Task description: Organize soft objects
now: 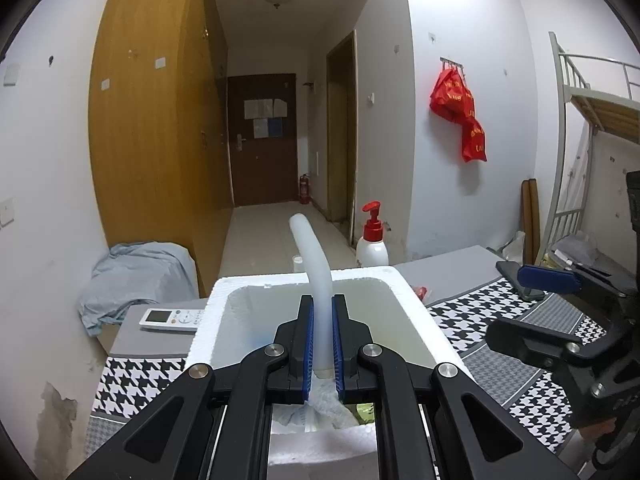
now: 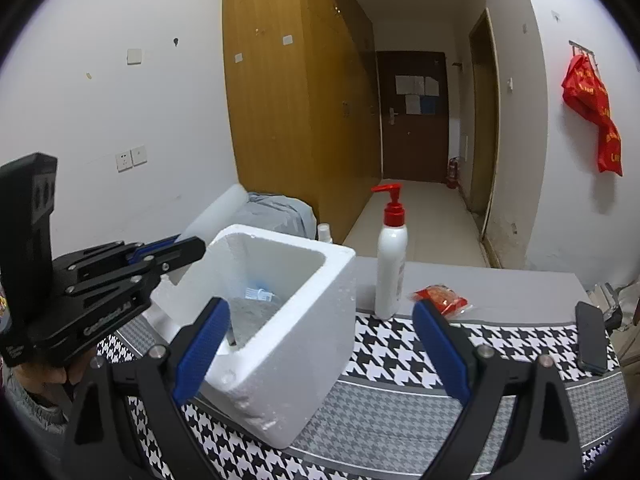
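Note:
My left gripper (image 1: 322, 300) is shut on a soft white foam tube (image 1: 314, 256) and holds it over the open white foam box (image 1: 404, 284). The tube sticks forward and up past the box's far rim. In the right wrist view the tube (image 2: 218, 214) shows behind the left gripper (image 2: 180, 246), left of the box (image 2: 304, 344). Crumpled wrappers (image 1: 332, 404) lie in the box bottom. My right gripper (image 2: 320, 340) is open and empty, just right of the box. A red snack packet (image 2: 440, 298) lies on the table beyond it.
A white pump bottle (image 2: 390, 264) with a red top stands behind the box. A dark phone (image 2: 592, 336) lies at the table's right. A white remote (image 1: 174, 318) lies left of the box. The table has a houndstooth cloth (image 2: 400, 360). A blue-grey cloth (image 1: 136, 276) is heaped at the left.

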Motion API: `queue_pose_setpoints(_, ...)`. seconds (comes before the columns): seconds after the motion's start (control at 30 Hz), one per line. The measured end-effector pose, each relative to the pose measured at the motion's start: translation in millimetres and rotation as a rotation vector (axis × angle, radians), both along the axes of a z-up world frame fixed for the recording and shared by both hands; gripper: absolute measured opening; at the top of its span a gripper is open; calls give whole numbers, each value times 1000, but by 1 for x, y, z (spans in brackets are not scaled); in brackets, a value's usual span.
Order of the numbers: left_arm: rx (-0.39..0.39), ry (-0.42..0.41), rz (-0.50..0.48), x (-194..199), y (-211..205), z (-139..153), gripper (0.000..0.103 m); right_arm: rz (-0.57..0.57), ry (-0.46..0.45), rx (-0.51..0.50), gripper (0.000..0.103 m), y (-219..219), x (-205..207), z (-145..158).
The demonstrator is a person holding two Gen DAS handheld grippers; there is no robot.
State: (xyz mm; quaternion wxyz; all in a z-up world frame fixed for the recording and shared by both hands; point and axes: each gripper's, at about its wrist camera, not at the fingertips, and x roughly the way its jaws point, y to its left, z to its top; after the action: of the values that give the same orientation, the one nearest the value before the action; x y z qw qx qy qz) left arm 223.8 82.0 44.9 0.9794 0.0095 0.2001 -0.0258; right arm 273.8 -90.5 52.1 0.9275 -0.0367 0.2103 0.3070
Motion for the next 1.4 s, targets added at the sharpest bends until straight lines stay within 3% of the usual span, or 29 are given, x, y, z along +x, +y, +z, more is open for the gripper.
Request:
queue_pose_setpoints(0.4,8,36,17,16,-3,-6,9,-29,-8,2,95,-15,-5,-2)
queue_pose_setpoints(0.57,-3,32,33,18,0,-6,15,-33,-10,2,95,-19,-8,-4)
queue_pose_setpoints(0.67,2,21,44,16,0,-5,38,-37,-8,3,95,-21,-8,-4)
queue_pose_setpoints(0.73,3,4,60,13,2,-3,69,-38,-6,7,95,-22,-8,-4)
queue_pose_setpoints(0.8,6,-12,76,10,3,-2,82,-39,-7,10,95,-23,-8,-3)
queue_pose_setpoints(1.1,-21,-74,103,-17,9,8,102,-41,-13,24,95,-26,-15,-3)
queue_pose_setpoints(1.23,-8,-89,117,-31,4,10,102,-57,-76,35,95,-27,-30,-1)
queue_pose_setpoints(1.4,-21,-106,115,-53,2,13,102,-51,-93,41,98,-29,-43,2)
